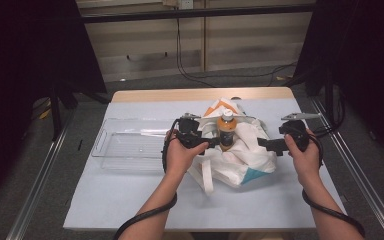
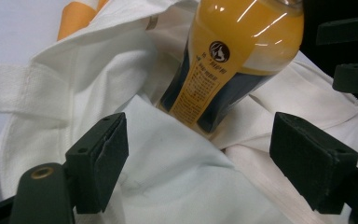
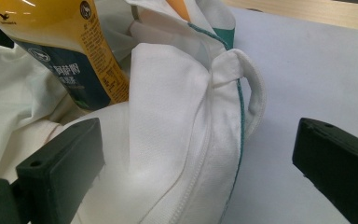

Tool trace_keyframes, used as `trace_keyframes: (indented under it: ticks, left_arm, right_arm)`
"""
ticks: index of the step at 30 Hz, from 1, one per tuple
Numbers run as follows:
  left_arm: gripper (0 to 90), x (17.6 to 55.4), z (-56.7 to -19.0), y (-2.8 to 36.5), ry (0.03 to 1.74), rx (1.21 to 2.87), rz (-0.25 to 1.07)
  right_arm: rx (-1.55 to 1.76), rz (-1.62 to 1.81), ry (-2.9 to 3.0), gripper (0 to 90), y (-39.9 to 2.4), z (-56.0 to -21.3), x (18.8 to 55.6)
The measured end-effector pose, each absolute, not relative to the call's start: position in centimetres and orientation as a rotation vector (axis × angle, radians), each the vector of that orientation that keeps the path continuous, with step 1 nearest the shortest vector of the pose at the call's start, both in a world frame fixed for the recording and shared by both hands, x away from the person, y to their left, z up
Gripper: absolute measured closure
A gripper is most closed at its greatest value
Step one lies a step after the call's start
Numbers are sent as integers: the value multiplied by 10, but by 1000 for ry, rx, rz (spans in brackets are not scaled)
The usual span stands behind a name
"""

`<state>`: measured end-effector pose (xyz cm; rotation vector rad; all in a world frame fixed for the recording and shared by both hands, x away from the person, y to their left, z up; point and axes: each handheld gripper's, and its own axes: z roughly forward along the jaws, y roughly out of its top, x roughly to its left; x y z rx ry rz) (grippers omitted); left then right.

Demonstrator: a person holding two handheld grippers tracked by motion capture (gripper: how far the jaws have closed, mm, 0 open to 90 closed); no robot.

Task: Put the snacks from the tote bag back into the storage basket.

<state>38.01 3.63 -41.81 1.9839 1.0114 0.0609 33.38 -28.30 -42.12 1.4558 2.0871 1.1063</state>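
Item: orange juice bottle point(image 1: 226, 131) upright in white cloth bag point(image 1: 245, 150). My left tool point(image 1: 211, 143) and right tool point(image 1: 265, 144): both open, empty; I should regrip the bag's rim evenly.

I count one bottle point(image 1: 226, 131) of orange drink, standing in one white cloth bag point(image 1: 247, 155) with orange and teal patches. The bag has two straps that I can make out. There is one clear plastic tray point(image 1: 111, 150) on the one tabletop point(image 1: 130, 200), which wears one pale blue cover. I hold two tongs: my left tongs point(image 1: 213, 143) and my right tongs point(image 1: 263, 142), each with two black jaws and one cable trailing back along my forearm.
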Motion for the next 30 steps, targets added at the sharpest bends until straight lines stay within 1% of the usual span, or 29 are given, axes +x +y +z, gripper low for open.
trace_keyframes:
  ticks: [6,11,14,30]
  left_arm:
    - [208,383,-412,24,988,1978,54]
    - [175,386,-406,13,950,1990,68]
    - [173,387,-405,8,944,1994,72]
    - [150,392,-404,-1,939,2004,85]
  right_arm:
    - [1460,1113,2070,16,-287,-418,333]
    - [1464,1116,2075,16,-289,-418,332]
    - [1478,1126,2075,16,-291,-419,332]
    - [1479,1117,2098,16,-288,-422,332]
